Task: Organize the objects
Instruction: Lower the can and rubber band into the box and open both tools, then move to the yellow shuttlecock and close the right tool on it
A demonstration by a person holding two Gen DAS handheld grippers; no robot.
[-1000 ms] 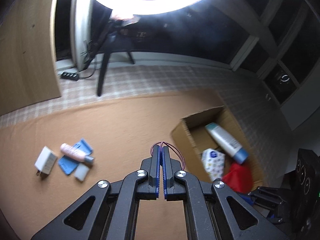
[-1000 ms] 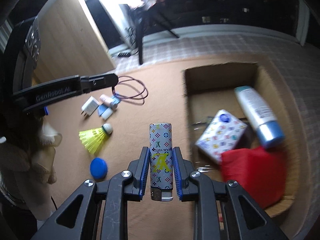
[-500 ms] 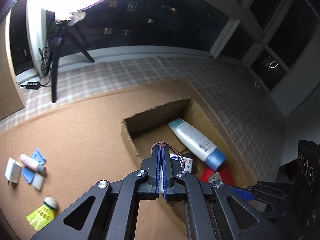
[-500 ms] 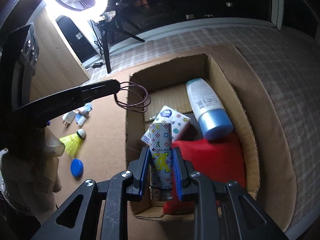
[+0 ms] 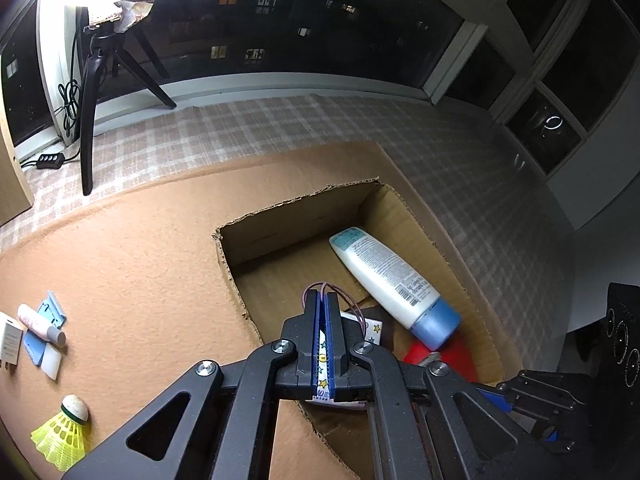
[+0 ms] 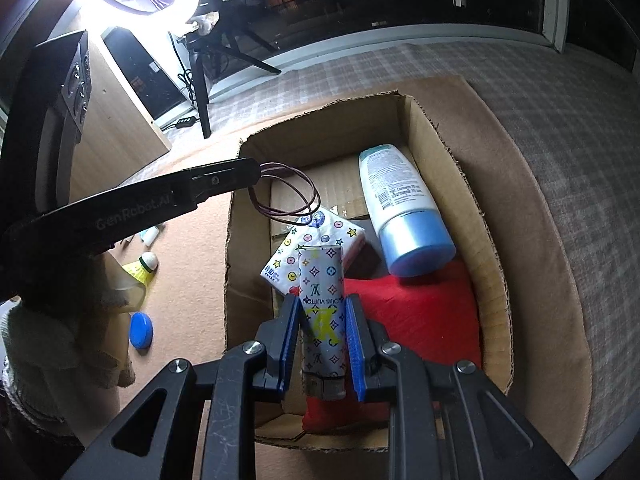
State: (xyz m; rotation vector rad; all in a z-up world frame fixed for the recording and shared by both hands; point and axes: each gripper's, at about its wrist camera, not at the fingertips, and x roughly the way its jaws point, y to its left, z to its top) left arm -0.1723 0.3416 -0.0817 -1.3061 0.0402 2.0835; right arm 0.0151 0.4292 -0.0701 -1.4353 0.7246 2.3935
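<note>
A cardboard box (image 5: 304, 204) (image 6: 464, 168) sits on the tan mat. It holds a white bottle with a blue cap (image 5: 392, 280) (image 6: 400, 208), a patterned tissue pack (image 6: 316, 248) and a red cloth (image 6: 420, 316). My left gripper (image 5: 324, 300) is shut on a thin purple wire loop (image 5: 352, 304) (image 6: 292, 196) and holds it over the box. My right gripper (image 6: 322, 312) holds a patterned lighter (image 6: 322, 300) upright over the box; its jaws have parted slightly from the lighter's sides.
On the mat left of the box lie a yellow shuttlecock (image 5: 64, 428) (image 6: 142, 270), a blue cap (image 6: 141, 330), a pink tube (image 5: 40, 324), blue cards (image 5: 50, 320) and a white charger (image 5: 10, 340). A tripod (image 5: 92, 92) stands behind.
Both grippers have moved right from the mat to above the box, carrying the wire loop and the lighter. The right jaws have widened around the lighter.
</note>
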